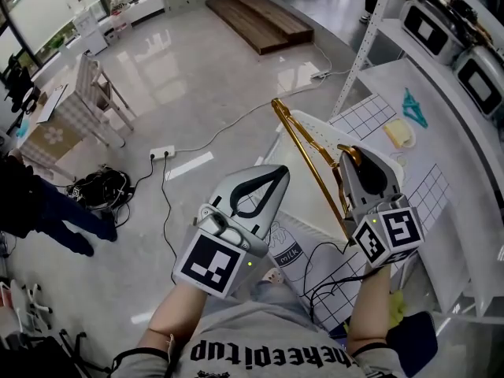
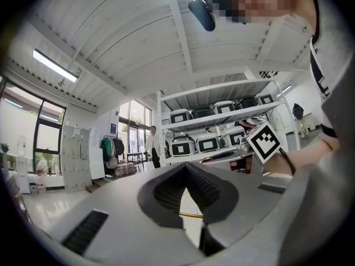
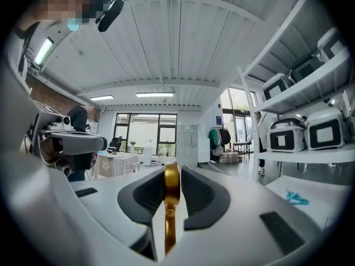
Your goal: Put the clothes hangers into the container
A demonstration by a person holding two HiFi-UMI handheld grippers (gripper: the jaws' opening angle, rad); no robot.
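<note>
Your right gripper point(image 1: 354, 161) point(image 3: 172, 177) is clamped on the gold hanger point(image 1: 309, 157) point(image 3: 170, 206). In the right gripper view its hooked end stands upright between the two dark pads, which press it from both sides. In the head view the hanger's long gold bar runs from that grip up and away to the left, and another stretch drops back down beside the gripper's marker cube. Your left gripper point(image 1: 277, 173) point(image 2: 186, 168) has its jaws brought together at the tips, with nothing between them. A thin gold line shows through the gap lower down behind them. It sits just left of the hanger without touching it. Beneath and between your two grippers is the white container point(image 1: 293, 252), with "milk" printed on its side, and the gold hanger is held in the air above it. On the white table point(image 1: 453, 144) to your right, well apart from the grippers, lie a teal hanger point(image 1: 413, 107) point(image 3: 294, 197) and a pale yellow item point(image 1: 400, 133). Shelves of white appliances point(image 1: 429, 24) stand beyond the table.
</note>
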